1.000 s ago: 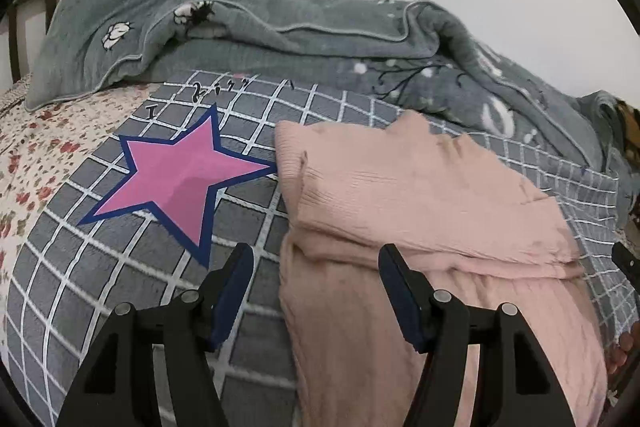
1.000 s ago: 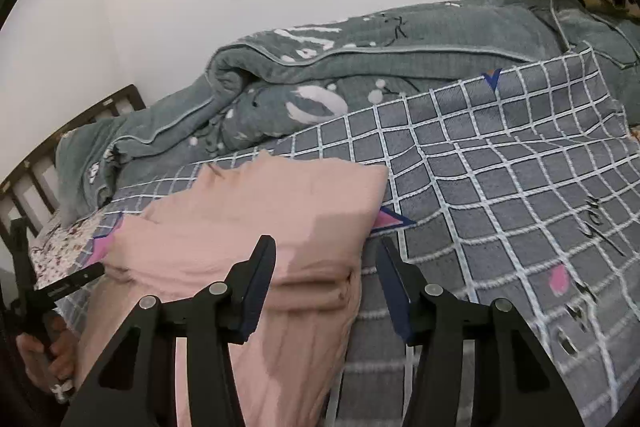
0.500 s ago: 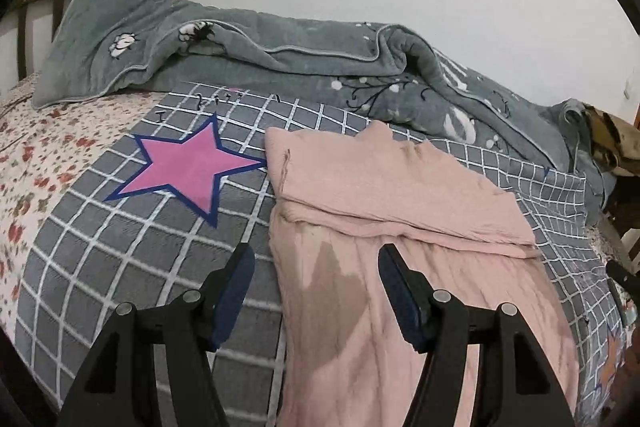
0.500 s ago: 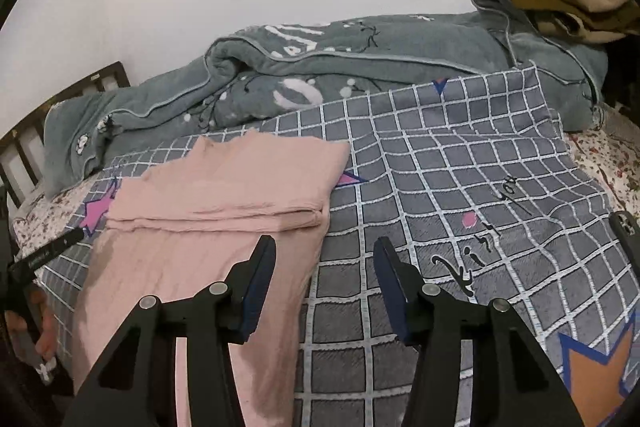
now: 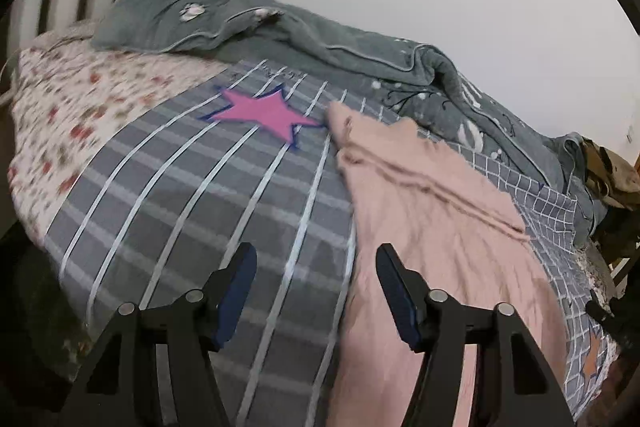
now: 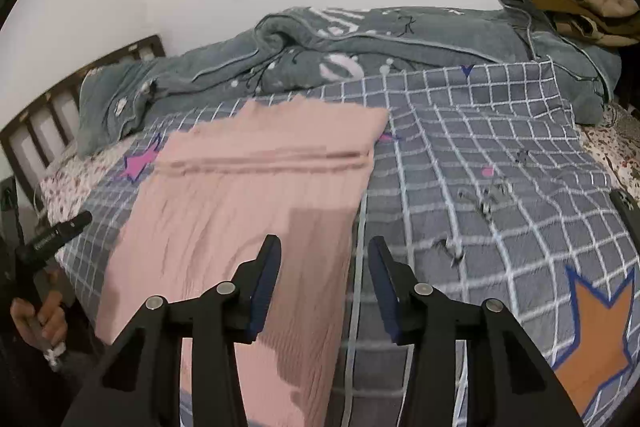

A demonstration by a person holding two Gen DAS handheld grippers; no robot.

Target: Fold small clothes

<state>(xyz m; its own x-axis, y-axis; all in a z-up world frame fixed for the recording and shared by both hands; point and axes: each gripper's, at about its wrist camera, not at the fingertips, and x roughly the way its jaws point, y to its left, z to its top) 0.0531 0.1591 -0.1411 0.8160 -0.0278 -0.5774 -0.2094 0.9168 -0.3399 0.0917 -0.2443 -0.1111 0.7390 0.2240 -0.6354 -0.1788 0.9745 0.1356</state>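
fingers (image 6: 267, 279) closing, empty — right gripper (image 6: 322, 277) angled down | pink garment (image 6: 248, 203)

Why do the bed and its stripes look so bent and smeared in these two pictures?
Left wrist view: the fisheye lens bows the checked blanket into curves, and motion blur smears the floral sheet. Right wrist view: sharper, though the pink garment is slightly smeared; dark lens rim in both.

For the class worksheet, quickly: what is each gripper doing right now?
Left gripper: open, holding nothing.
Right gripper: open, jaws just closing, holding nothing, above the pink garment.
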